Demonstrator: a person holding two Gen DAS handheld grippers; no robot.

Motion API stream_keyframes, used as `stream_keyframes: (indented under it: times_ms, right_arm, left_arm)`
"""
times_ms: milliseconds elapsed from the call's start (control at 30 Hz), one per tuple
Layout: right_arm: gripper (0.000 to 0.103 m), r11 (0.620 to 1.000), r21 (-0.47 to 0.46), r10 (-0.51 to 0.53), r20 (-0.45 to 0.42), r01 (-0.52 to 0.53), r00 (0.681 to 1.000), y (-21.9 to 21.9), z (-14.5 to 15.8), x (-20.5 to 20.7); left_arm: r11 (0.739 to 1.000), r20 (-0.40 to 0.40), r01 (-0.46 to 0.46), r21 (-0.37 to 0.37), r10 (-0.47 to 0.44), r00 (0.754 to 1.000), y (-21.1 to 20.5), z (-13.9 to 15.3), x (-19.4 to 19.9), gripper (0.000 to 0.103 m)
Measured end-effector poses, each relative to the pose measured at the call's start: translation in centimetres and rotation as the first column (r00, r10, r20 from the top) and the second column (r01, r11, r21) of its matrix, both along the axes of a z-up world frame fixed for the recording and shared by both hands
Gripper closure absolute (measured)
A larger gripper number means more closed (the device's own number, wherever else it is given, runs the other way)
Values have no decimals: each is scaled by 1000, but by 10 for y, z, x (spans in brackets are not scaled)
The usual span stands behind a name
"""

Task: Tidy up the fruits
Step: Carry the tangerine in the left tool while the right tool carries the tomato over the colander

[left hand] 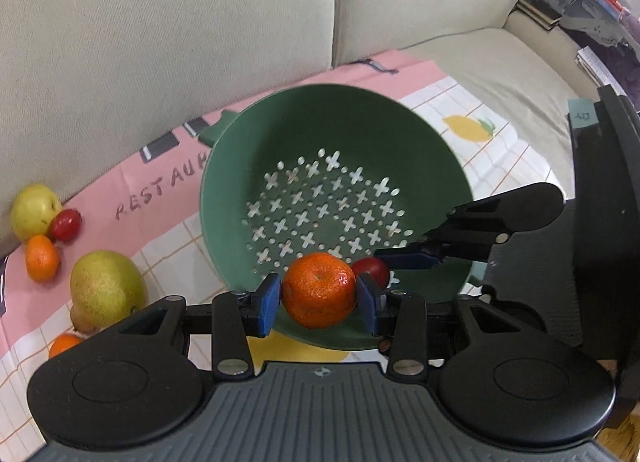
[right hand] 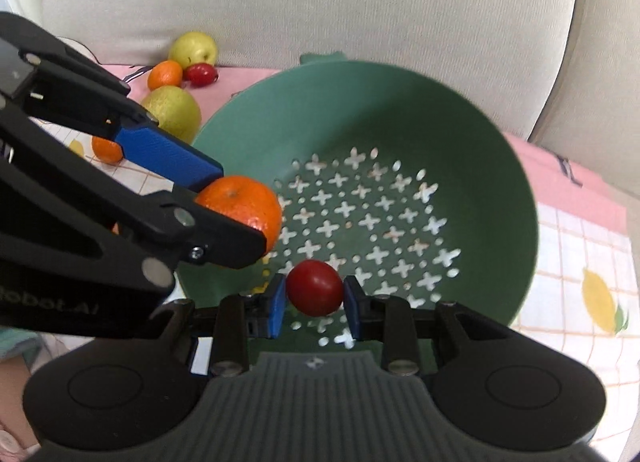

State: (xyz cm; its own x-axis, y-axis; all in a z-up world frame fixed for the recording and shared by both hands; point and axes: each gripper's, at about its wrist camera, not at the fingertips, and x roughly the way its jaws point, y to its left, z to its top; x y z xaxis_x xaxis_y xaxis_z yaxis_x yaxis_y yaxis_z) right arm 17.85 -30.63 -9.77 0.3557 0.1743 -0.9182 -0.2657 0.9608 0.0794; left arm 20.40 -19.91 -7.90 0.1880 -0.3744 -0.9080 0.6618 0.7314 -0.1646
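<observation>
My left gripper (left hand: 319, 298) is shut on an orange mandarin (left hand: 319, 289) and holds it over the near rim of a green colander (left hand: 256, 150). My right gripper (right hand: 314, 300) is shut on a small red fruit (right hand: 314, 287), also above the colander (right hand: 400, 110). The two grippers are close together; the right one shows in the left wrist view (left hand: 404, 260), with the red fruit (left hand: 374, 269) behind the mandarin. The left gripper and its mandarin (right hand: 244, 206) show at the left of the right wrist view. The colander's holed bottom holds no fruit.
On the pink and checked cloth (left hand: 160, 190) to the left lie a yellow apple (left hand: 33, 211), a red fruit (left hand: 66, 224), a mandarin (left hand: 41, 258), a green pear (left hand: 106, 288) and another mandarin (left hand: 64, 344). Beige sofa cushions (left hand: 160, 22) rise behind.
</observation>
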Motion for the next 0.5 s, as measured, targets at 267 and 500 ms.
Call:
stream_keyframes:
  times_ms: [267,500]
  right_arm:
    - [75,998,67,20,-107,-13,994,5,-2,-10]
    - [75,1000,24,15,-122,-13,992,5,-14,-5]
  left_arm:
    - [998,-20,33,54,-32,999,5,-5,-5,57]
    - [992,-41,39,122,-34,999,0,-16,-5,57]
